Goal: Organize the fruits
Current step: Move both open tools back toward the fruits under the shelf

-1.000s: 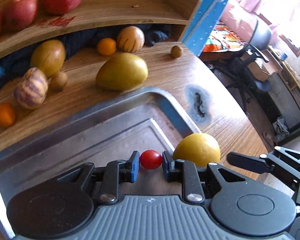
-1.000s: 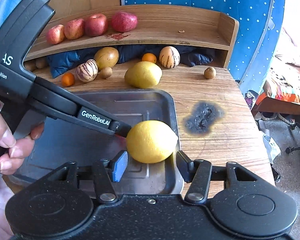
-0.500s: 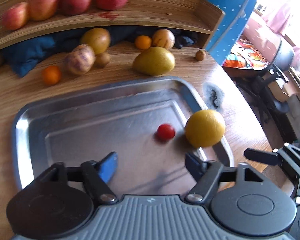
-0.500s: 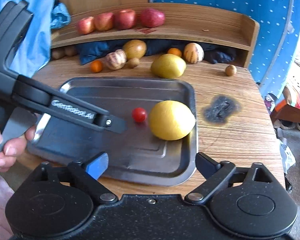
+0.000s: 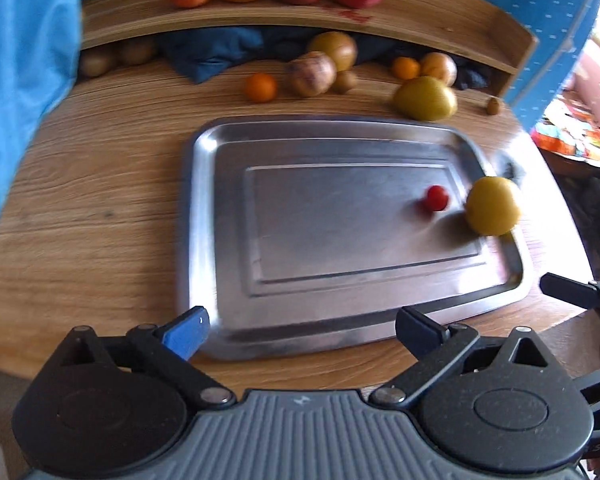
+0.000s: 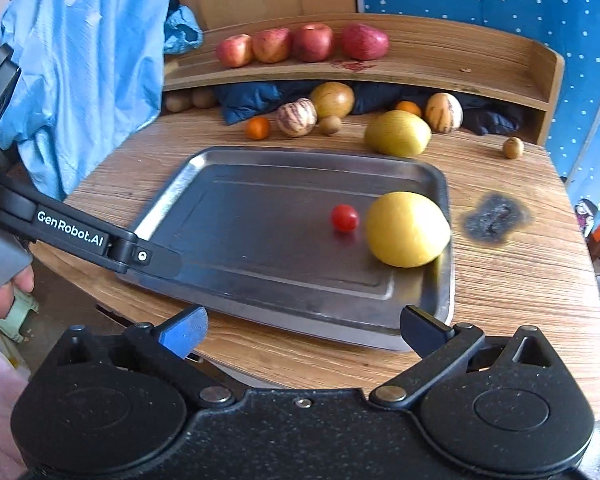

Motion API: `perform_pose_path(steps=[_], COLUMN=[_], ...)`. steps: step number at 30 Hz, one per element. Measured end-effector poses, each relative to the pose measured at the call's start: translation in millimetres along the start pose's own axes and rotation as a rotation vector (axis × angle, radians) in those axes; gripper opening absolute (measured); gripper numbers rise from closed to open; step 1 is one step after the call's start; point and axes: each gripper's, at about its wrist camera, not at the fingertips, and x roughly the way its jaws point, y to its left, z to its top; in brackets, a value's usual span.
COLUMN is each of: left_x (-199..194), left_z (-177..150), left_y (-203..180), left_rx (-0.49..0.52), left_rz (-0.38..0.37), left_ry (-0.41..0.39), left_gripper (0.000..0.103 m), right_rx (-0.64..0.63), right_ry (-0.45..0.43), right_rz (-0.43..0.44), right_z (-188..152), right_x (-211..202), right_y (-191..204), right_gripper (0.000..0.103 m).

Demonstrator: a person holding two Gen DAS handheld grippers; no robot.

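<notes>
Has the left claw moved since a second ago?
Yes. The left claw has opened and pulled back off the tomato, now at the near rim of the tray.

The tray (image 6: pixel 168 196) is brushed metal with a dull sheen. The table (image 6: pixel 512 280) and shelf (image 6: pixel 440 60) are grained wood. The tomato (image 6: pixel 344 218) looks glossy; the lemon (image 6: pixel 406 230) matt.

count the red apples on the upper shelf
4, side by side in a row on the wooden shelf: leftmost, second, third, rightmost. Blue cloth covers the shelf's left end, so another could be hidden there.
</notes>
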Motion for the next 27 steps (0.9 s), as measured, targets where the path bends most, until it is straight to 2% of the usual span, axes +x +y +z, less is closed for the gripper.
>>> perform_pose_path(steps=[4, 13, 23, 27], left_x=[-4.1, 0.9, 18.8, 27.6], left_z=[3.2, 32.6, 83.9, 103.4], left_y=[12.8, 40.8, 55.7, 55.8], left_rx=[-0.038, -0.050, 0.001, 0.078], left_rz=[0.052, 0.072, 0.021, -0.010], left_ry=[0.021, 0.049, 0.005, -0.029], left_gripper=[0.102, 0.102, 0.102, 0.102], right_rx=[-0.004, 0.015, 0.026, 0.050], right_ry=[-0.001, -0.021, -0.081, -0.105], right_rz=[0.021, 0.007, -0.080, -0.131], right_z=[5.7, 29.4, 72.9, 87.3], right_x=[3.4, 19.0, 42.2, 53.7], right_y=[4.7, 6.0, 6.9, 6.5], right_gripper=[0.102, 0.102, 0.102, 0.102])
